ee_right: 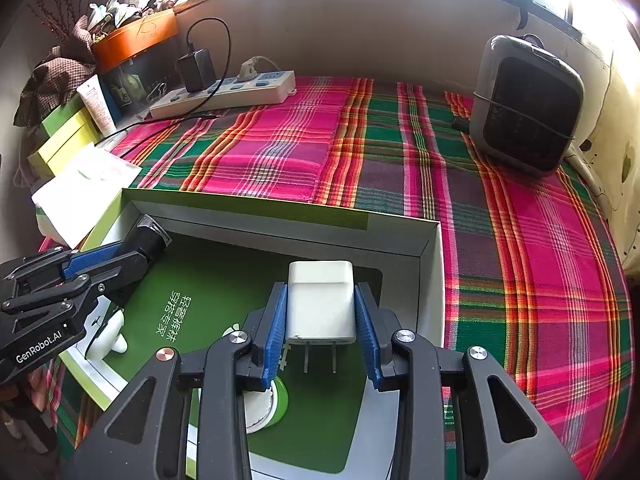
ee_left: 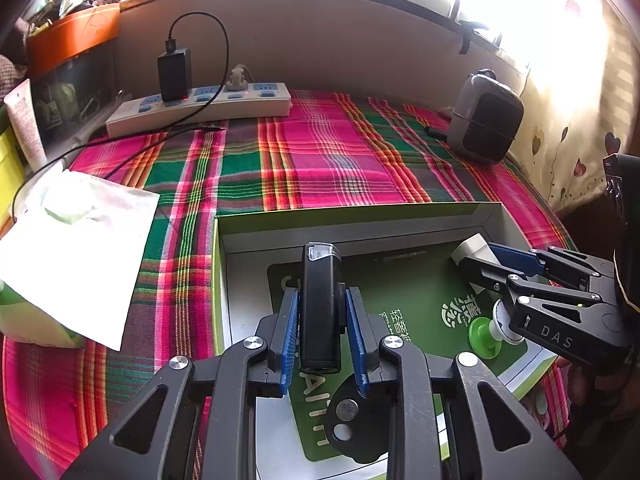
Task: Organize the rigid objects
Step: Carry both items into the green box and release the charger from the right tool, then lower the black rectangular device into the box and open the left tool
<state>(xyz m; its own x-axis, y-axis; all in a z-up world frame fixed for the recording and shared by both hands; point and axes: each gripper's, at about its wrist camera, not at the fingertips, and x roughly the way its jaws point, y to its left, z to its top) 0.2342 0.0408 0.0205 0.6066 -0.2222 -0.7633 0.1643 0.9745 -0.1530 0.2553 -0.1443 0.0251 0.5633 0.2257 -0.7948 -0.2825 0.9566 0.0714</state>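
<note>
Both tongs are clamped on hard things over the open cardboard box. My left tongs squeeze a slim black rectangular block with a clear glossy cap, its smooth sides pressed by the ribbed blue pads; it stands nearly upright above the box's green printed floor. My right tongs hold a white plastic charger plug, boxy with rounded corners, matte, its two flat metal prongs pointing back toward me at 6 o'clock.

From the left wrist view, the right tongs come in from 3 o'clock over the box. Below them, a small green disc with a white stem lies on the box floor. A flat black round piece with a silver stud lies under my left tongs at 6 o'clock.

The box sits on a desk covered with a woven plaid cloth in pink, green and orange. At 11 o'clock lies a white power strip carrying a black adapter. At 2 o'clock stands a grey, rounded, dark-fronted appliance. At 9 o'clock lies a crinkled white plastic bag.
</note>
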